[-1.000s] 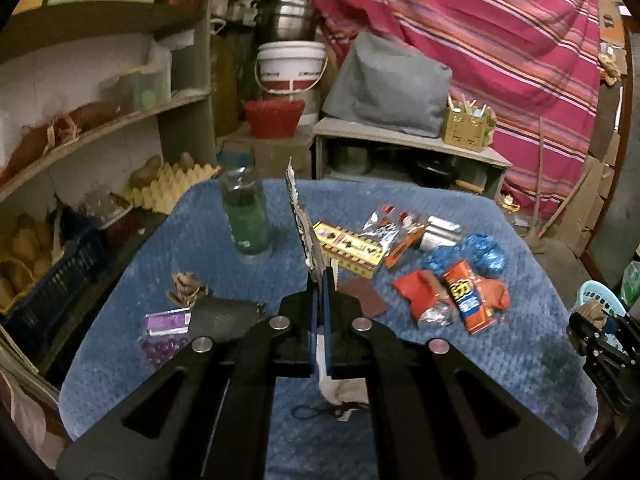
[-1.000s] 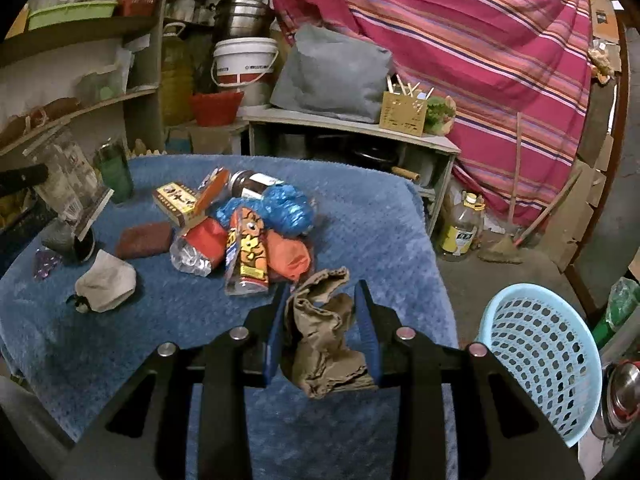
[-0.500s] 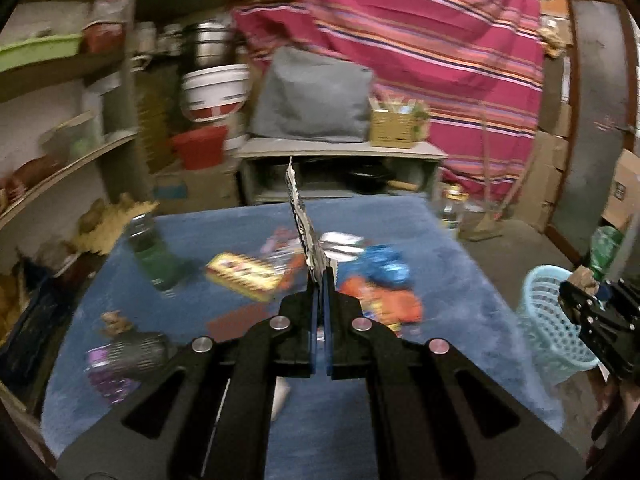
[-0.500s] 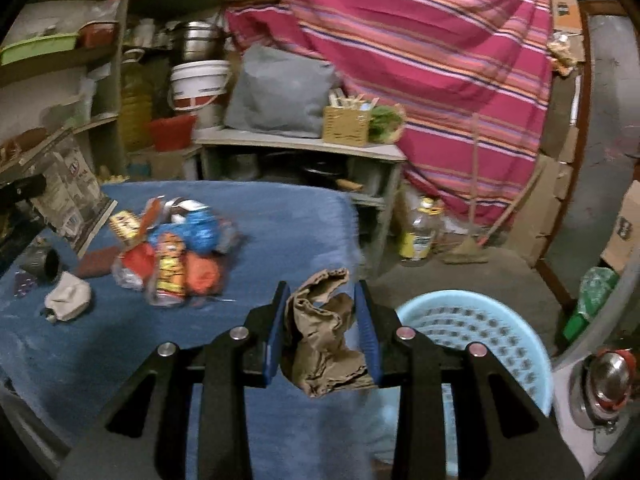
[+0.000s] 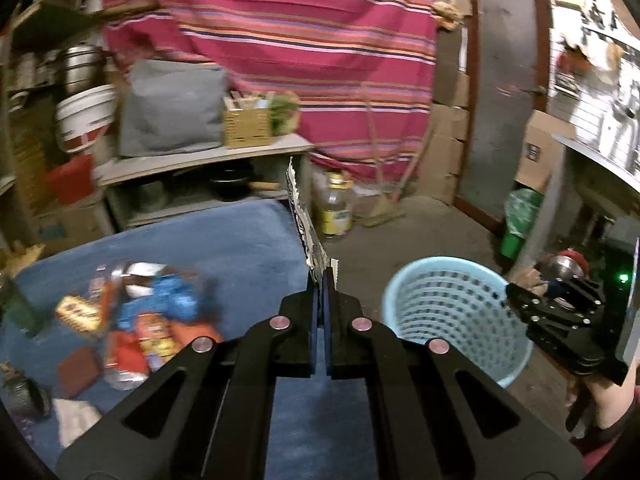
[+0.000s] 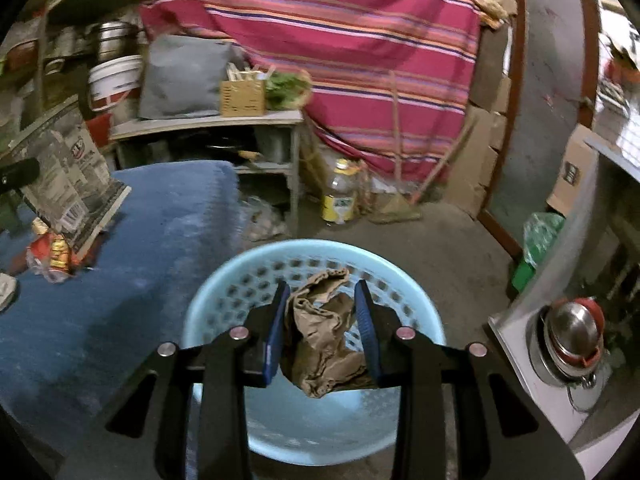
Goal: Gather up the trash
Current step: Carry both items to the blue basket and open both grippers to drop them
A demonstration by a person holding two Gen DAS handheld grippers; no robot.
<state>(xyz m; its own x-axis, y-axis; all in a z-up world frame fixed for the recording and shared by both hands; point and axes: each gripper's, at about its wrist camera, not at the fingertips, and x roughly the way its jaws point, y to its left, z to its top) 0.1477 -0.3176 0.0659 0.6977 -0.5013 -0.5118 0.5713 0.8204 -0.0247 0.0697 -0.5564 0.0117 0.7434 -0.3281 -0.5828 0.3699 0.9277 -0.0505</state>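
Both my grippers carry trash by the basket.

My right gripper (image 6: 322, 312) clamps crumpled brown paper (image 6: 326, 332) above the blue basket (image 6: 208, 312); my left gripper (image 5: 323, 276) pinches a flat wrapper (image 5: 302, 216) edge-on past the blue table (image 5: 224, 240) edge, bare floor beyond.

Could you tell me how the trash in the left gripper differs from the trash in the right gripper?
The left gripper holds a flat printed packet, upright and thin; the right gripper holds a crumpled brown paper wad, bulky. The packet hangs at the blue table's edge; the wad hangs over the basket. Both are pinched between fingers.
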